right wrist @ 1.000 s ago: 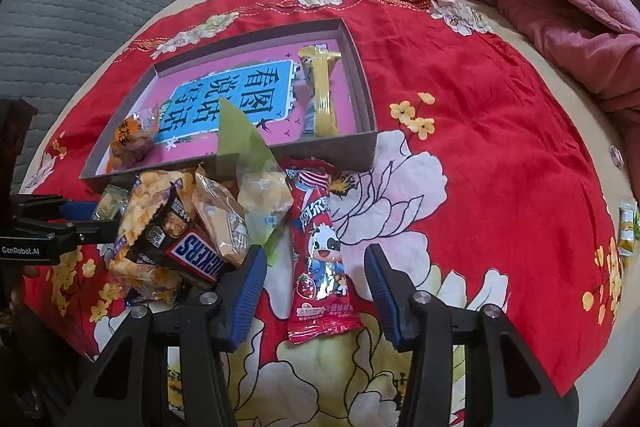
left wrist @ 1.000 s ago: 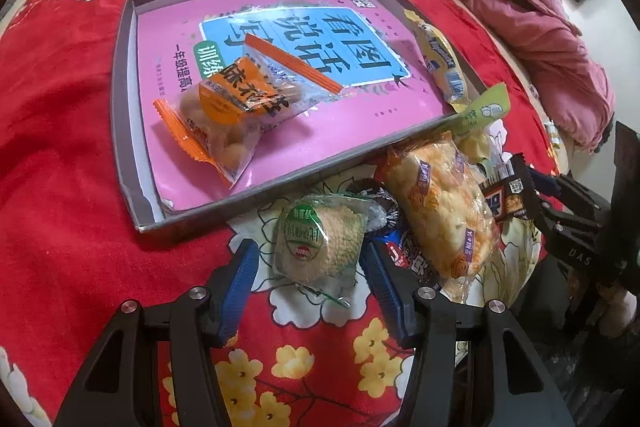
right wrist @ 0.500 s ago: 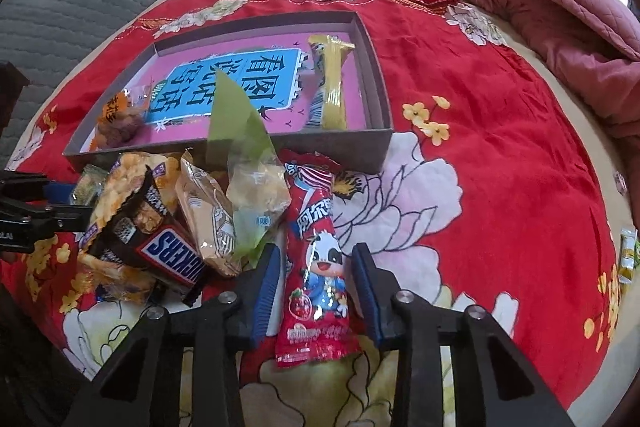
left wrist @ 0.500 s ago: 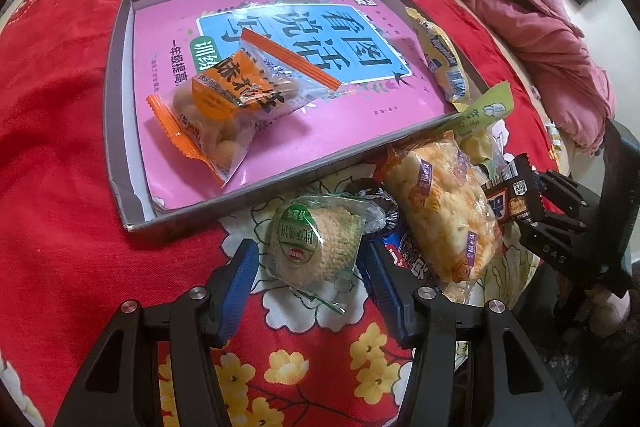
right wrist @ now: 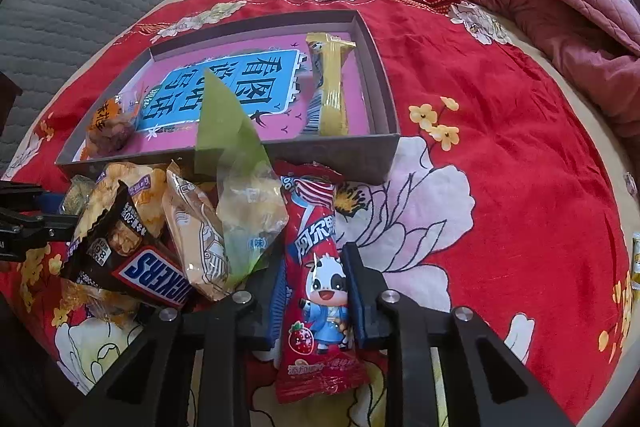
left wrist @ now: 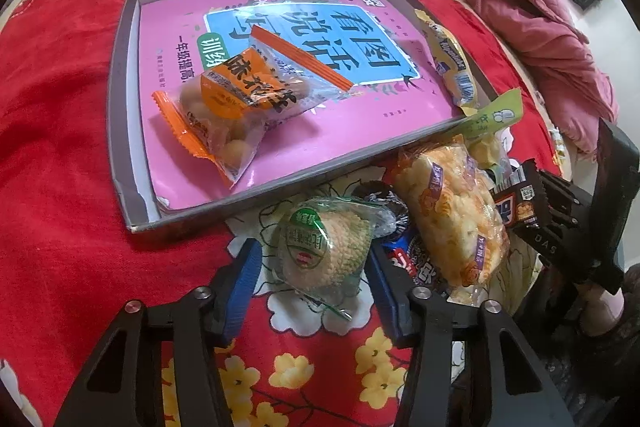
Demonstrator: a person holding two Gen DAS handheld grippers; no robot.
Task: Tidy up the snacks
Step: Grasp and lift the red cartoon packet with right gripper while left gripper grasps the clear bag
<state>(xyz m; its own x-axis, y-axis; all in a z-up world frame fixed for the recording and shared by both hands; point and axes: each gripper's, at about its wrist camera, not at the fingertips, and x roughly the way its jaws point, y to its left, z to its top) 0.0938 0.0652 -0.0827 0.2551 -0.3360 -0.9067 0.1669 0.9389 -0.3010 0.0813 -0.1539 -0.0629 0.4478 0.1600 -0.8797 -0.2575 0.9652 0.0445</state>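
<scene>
A grey box (left wrist: 120, 107) lined with a pink and blue book cover lies on the red flowered bedspread. It holds an orange snack bag (left wrist: 240, 103) and a yellow bar (left wrist: 452, 63). In front of it my left gripper (left wrist: 316, 267) is closing around a round cake pack with a green label (left wrist: 324, 247); a thin gap still shows at the left pad. My right gripper (right wrist: 316, 287) is closing on a red milk-candy pack with a cartoon cow (right wrist: 316, 239), its blue pads against both long edges.
Between the grippers lies a heap: a Snickers bar (right wrist: 148, 275), an orange puffed-snack bag (left wrist: 456, 211), a beige pack (right wrist: 196, 227) and a green-topped clear pack (right wrist: 240, 187). A pink quilt (right wrist: 540, 7) is bunched at the far right. A small pack (right wrist: 636, 259) lies near the bed's right edge.
Both pairs of jaws have narrowed. The right pads came in from well apart to the red pack's edges. The left pads drew in closer to the cake pack.
</scene>
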